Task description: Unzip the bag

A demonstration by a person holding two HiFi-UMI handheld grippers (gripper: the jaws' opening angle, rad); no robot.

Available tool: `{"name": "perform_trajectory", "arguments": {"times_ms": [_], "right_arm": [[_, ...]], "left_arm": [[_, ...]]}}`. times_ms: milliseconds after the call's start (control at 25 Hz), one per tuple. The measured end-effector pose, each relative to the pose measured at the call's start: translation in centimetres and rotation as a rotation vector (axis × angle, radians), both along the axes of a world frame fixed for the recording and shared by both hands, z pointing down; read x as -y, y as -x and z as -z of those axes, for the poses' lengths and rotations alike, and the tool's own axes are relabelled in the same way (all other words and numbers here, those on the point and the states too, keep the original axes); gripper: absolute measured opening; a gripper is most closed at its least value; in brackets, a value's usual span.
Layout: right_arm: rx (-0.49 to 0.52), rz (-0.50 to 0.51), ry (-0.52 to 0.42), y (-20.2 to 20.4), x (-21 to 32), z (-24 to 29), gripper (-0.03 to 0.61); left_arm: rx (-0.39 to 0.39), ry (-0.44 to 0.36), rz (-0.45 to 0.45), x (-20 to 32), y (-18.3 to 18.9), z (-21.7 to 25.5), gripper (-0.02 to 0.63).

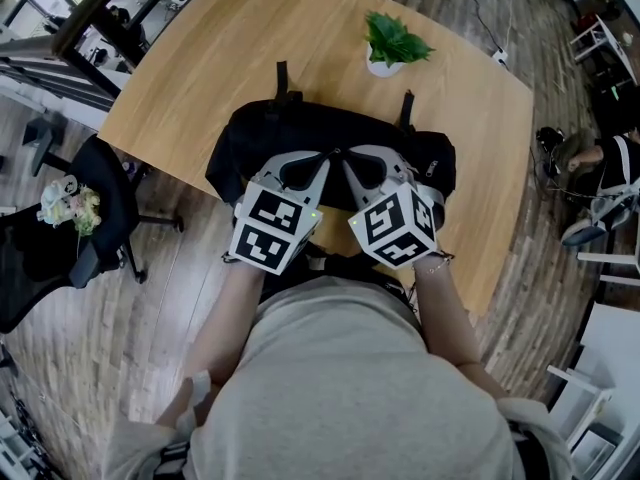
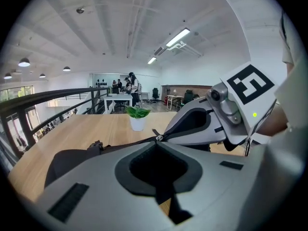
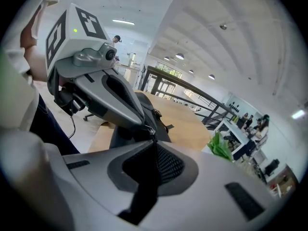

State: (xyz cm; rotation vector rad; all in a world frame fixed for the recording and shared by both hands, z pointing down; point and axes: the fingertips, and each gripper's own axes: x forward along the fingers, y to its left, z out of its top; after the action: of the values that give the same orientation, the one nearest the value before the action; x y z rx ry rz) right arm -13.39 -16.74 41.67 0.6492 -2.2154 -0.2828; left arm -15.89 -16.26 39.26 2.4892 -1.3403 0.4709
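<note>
Left gripper (image 2: 156, 139): jaws closed, with the tips brought together on the top edge of the bag (image 1: 250, 143). A black band of the bag runs straight into the tips and is pinched there.

Right gripper (image 3: 153, 134): jaws closed on the zip (image 3: 155, 153). The line of teeth runs down between the two jaws, and the metal slider (image 3: 151, 129) sits right at their tips.

The two grippers approach from the near side and converge nose to nose, their tips touching or very nearly so at the middle of the bag's top. Each is held in one of the person's hands, marker cubes toward the body.

The bag is black and soft and lies flat on the wooden worktop (image 1: 200, 68), close to its near edge and directly in front of the person, with two straps pointing away toward the far side.

A potted plant (image 1: 392, 43) in a white pot stands on the worktop beyond the bag, well apart from it.

A black office chair (image 1: 60, 238) stands on the floor to the left of the worktop.
</note>
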Motion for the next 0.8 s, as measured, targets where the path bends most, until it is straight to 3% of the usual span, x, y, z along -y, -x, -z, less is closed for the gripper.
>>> {"name": "perform_trajectory", "arguments": {"times_ms": [160, 800], "right_arm": [[0.025, -0.053, 0.028, -0.3, 0.3, 0.0, 0.029], [0.064, -0.152, 0.052, -0.5, 1.2, -0.1, 0.028]], "left_arm": [[0.027, -0.003, 0.041, 0.1, 1.8, -0.4, 0.018], [0.012, 0.024, 0.158, -0.2, 8.6, -1.3, 0.020]]}}
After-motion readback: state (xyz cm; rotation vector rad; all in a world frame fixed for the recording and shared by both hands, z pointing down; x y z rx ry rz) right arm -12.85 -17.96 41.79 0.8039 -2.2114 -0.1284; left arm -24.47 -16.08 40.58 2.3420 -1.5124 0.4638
